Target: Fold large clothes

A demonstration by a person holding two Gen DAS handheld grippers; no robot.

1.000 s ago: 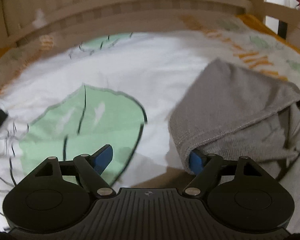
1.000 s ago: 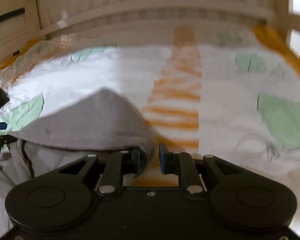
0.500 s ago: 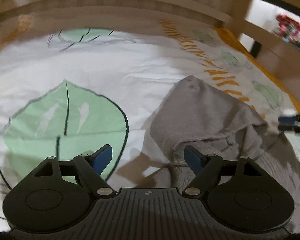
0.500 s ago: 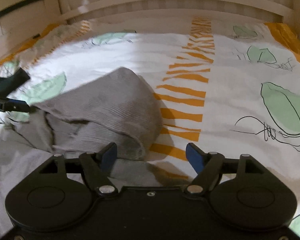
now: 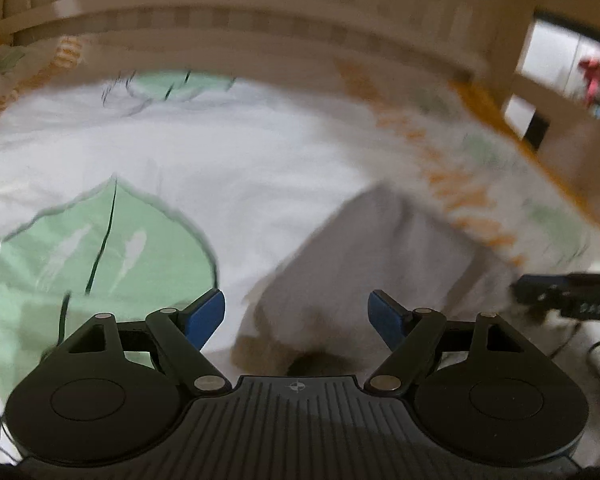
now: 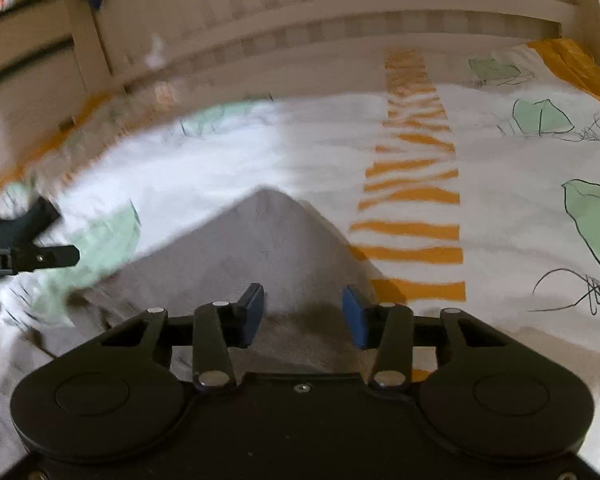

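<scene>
1. A grey knitted garment (image 6: 268,248) lies on a bed, on a white bedsheet (image 6: 308,148) printed with green leaves and orange stripes. It sits at the lower centre of the right wrist view, and right of centre in the left wrist view.
2. One part of the garment lies doubled over the rest, its corner pointing toward the wooden bed rail (image 6: 340,16) at the top of the frame. This looks like a fold laid down and let go.
3. The left gripper (image 5: 296,312) hovers low over the garment's near edge, jaws spread wide, holding nothing.
4. The right gripper (image 6: 303,312) points forward over the grey cloth, jaws partly open and empty, cloth showing between them.
5. Both views are blurred.
</scene>
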